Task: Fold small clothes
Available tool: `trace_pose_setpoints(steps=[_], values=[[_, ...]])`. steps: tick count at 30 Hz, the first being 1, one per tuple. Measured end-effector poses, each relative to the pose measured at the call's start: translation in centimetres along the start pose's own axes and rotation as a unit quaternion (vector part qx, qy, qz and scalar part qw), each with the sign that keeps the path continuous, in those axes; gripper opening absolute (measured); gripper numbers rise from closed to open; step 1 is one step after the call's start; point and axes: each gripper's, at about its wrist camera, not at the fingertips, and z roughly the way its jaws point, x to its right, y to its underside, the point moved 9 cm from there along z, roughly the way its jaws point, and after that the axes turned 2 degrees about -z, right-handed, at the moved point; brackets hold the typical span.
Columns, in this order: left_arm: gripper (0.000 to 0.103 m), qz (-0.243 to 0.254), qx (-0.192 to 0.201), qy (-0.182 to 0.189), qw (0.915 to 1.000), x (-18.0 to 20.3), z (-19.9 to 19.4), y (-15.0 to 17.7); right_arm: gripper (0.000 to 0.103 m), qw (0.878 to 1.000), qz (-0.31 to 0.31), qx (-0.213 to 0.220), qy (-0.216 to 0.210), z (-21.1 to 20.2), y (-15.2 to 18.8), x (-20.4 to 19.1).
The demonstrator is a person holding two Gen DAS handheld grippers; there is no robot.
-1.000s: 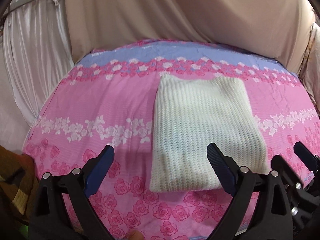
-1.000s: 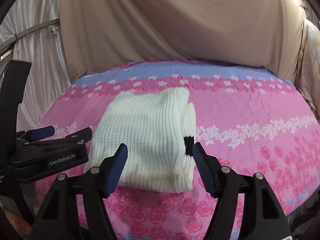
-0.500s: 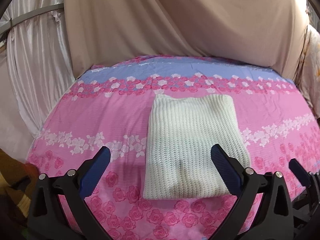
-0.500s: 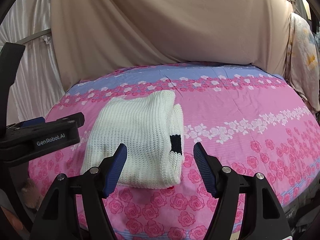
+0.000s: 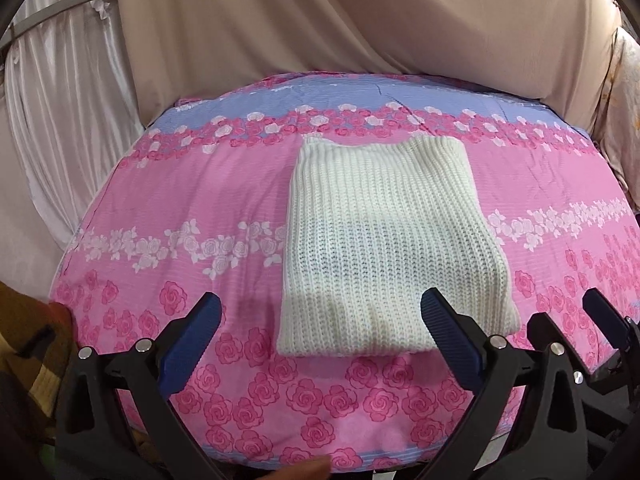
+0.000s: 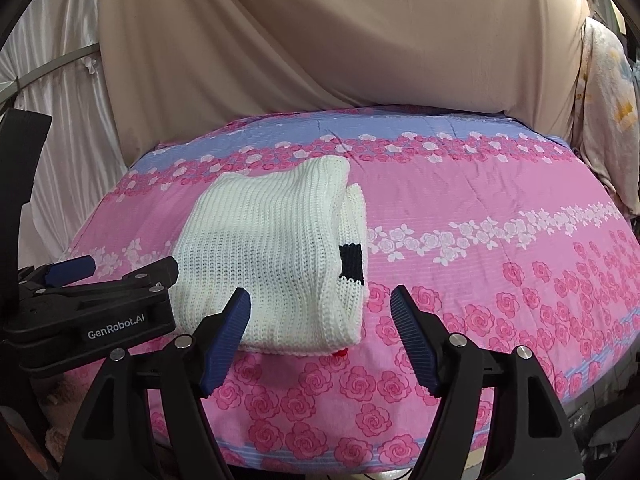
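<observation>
A folded cream knit sweater [image 5: 390, 240] lies flat on a pink rose-print bedspread [image 5: 168, 208], toward the middle of the bed, its far edge close to the spread's blue band [image 5: 360, 94]. Seen from the right, the folded layers are stacked at the sweater's right side, where a small black patch [image 6: 351, 262] of knit shows at the edge, and a speck of red peeks out beneath the near corner.

The left tongs [image 5: 320, 340] hover just short of the sweater's near edge, jaws wide apart with nothing between them; the blue pad [image 5: 448, 336] on the right overlaps the garment's near right corner in the picture, though whether it touches cannot be told. The right tongs [image 6: 320, 336] hang in front of the sweater's near right corner, jaws apart and just now opening wider, gripping nothing; the knit edge and bare bedspread show in the gap between the pads.

From the right-hand view the left tongs appear side-on at the far left, level with the sweater's left edge. A beige cloth [image 6: 340, 40] drapes behind the bed, with a pale pleated curtain [image 5: 60, 120] to the left and a floral fabric [image 6: 608, 112] hanging at the right. A fingertip [image 5: 304, 470] shows at the bottom of the left-hand view.
</observation>
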Motion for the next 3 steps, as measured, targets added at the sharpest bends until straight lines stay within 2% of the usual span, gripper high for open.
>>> trace_pose_setpoints(steps=[3], values=[[0.098,-0.003,-0.012,-0.003,0.9999,-0.17,0.45,0.40,0.071,1.000,-0.003,-0.001,-0.002,0.06,0.04,-0.21]])
